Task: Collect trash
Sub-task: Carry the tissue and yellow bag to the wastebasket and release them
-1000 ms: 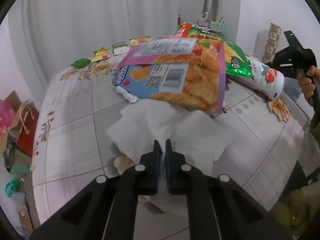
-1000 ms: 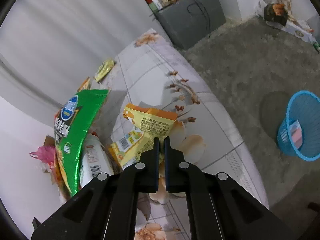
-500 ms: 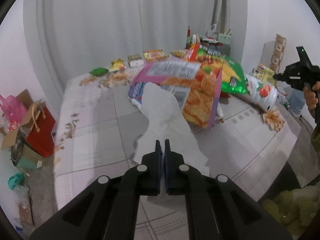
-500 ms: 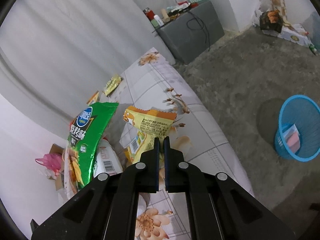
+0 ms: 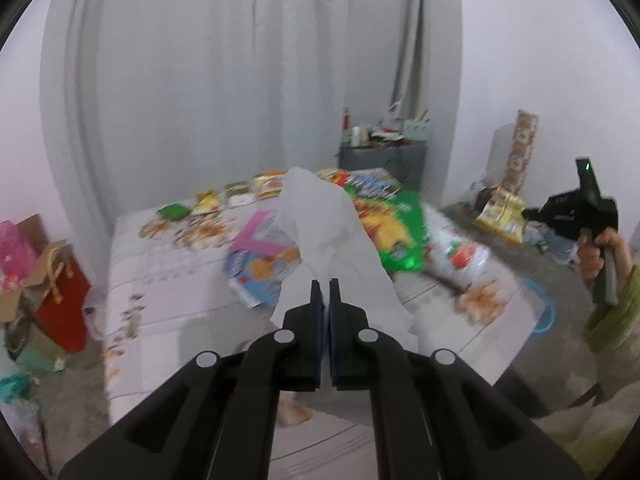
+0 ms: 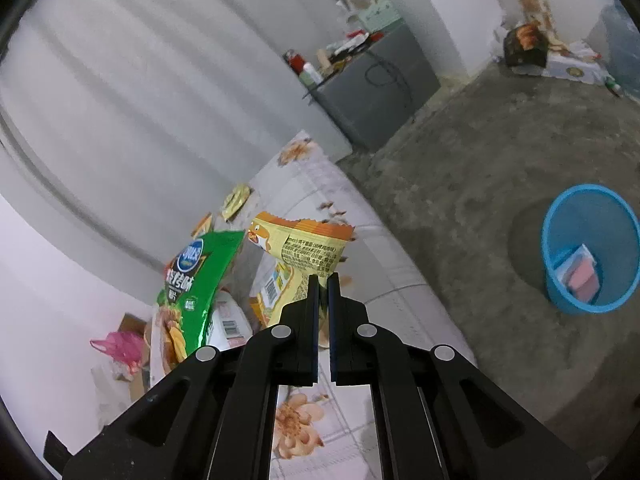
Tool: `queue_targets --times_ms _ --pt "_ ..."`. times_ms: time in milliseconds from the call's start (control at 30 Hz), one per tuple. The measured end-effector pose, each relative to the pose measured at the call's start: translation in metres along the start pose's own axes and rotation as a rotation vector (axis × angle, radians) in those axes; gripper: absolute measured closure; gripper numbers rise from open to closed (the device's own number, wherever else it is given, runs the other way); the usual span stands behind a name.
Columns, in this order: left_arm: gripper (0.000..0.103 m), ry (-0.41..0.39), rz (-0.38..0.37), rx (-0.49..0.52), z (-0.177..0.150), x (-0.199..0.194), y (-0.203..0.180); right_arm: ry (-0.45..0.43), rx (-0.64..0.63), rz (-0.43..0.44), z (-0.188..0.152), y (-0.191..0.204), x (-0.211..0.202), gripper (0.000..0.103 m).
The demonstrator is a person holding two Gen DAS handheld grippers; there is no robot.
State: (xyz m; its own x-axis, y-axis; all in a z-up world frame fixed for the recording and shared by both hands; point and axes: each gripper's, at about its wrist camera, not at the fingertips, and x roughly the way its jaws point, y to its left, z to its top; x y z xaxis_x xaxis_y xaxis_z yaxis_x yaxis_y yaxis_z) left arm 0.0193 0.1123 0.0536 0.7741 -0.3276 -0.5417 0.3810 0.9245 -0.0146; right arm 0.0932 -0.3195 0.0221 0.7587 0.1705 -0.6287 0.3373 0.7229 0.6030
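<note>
My left gripper (image 5: 325, 282) is shut on a white tissue (image 5: 328, 232), which hangs lifted above the floral-cloth table (image 5: 160, 280). My right gripper (image 6: 323, 278) is shut on a yellow snack packet (image 6: 298, 254), held up over the table's edge (image 6: 400, 276). That same packet (image 5: 501, 216) shows at the right of the left wrist view, in front of the black right gripper body that a hand (image 5: 592, 252) holds. A blue mesh waste basket (image 6: 590, 248) stands on the floor to the right, with a pink and white item in it.
On the table lie a large green chip bag (image 6: 192, 280), a purple-blue snack bag (image 5: 260, 260), a white bottle (image 5: 460, 258) and several small wrappers (image 5: 208, 202). A grey cabinet (image 6: 376, 92) stands at the wall. Red and pink bags (image 5: 48, 280) sit on the floor at the left.
Both grippers have risen and pulled back from the table. The tissue has come up off the table with the left gripper. The yellow packet has lifted with the right, and the basket looks nearer.
</note>
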Motion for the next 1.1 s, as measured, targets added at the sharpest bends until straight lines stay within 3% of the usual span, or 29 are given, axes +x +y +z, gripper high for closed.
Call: queue_targets --times_ms 200,367,500,700,900,1100 --pt "0.1 -0.02 -0.159 0.026 0.035 0.022 -0.037 -0.073 0.077 -0.016 0.0 -0.038 -0.036 0.1" --pt "0.1 0.031 -0.315 0.056 0.072 0.061 -0.086 -0.142 0.151 -0.059 -0.001 -0.078 -0.066 0.1" --pt "0.1 0.094 -0.462 0.115 0.102 0.101 -0.148 -0.199 0.221 -0.119 -0.003 -0.117 -0.087 0.1" --pt "0.1 0.238 -0.598 0.301 0.132 0.18 -0.271 -0.26 0.343 -0.233 -0.015 -0.181 -0.109 0.1" --pt "0.1 0.445 -0.618 0.499 0.119 0.274 -0.395 -0.283 0.433 -0.322 -0.023 -0.228 -0.112 0.1" --pt "0.1 0.627 -0.639 0.57 0.073 0.344 -0.496 -0.241 0.515 -0.371 -0.028 -0.273 -0.091 0.1"
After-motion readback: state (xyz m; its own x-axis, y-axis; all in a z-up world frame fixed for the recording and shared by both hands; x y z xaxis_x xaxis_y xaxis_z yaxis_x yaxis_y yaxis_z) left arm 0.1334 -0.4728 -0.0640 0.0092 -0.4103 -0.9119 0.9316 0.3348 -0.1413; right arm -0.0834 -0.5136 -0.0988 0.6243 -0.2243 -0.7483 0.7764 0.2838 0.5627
